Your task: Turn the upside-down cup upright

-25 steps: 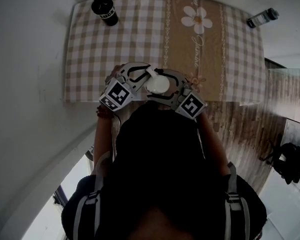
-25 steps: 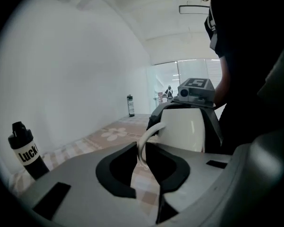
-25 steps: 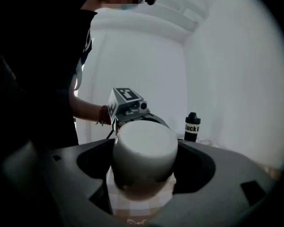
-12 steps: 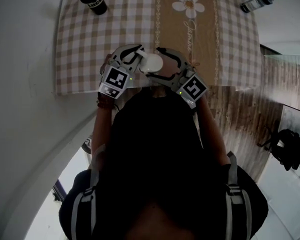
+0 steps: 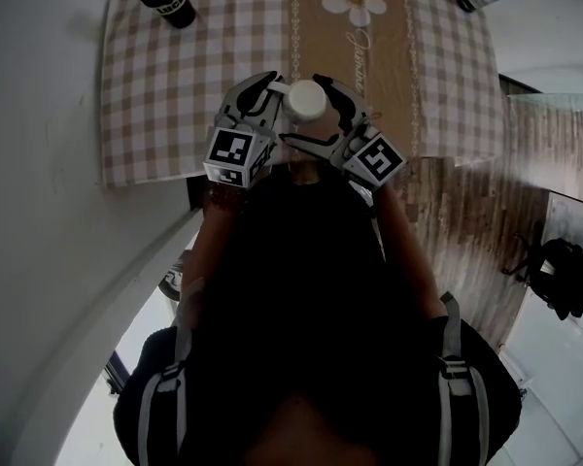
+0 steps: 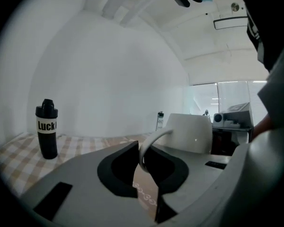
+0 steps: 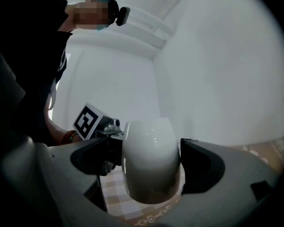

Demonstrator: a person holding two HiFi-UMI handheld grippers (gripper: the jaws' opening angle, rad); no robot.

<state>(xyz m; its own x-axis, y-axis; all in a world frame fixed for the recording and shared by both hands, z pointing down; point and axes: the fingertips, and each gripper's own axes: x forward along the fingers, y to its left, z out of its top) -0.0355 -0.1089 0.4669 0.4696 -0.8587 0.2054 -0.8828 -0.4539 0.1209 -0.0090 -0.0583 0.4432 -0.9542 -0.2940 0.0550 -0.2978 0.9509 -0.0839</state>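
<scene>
Holding cup [image 5: 304,98] aloft above the near side of the surface [image 5: 155,95] | your left hand-held gripper [image 6: 144,159] pinches its handle [image 6: 156,137] | your right hand-held gripper [image 7: 150,167] has just been opening, cup body between the jaws, pads off it | likely glazed ceramic: stiff, slick, breakable; handle grip best

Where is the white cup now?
In the head view, the white ceramic cup is above the near half of the checked tablecloth, its handle pinched by the left gripper, between the jaws of the right gripper, which have just been opening.
</scene>
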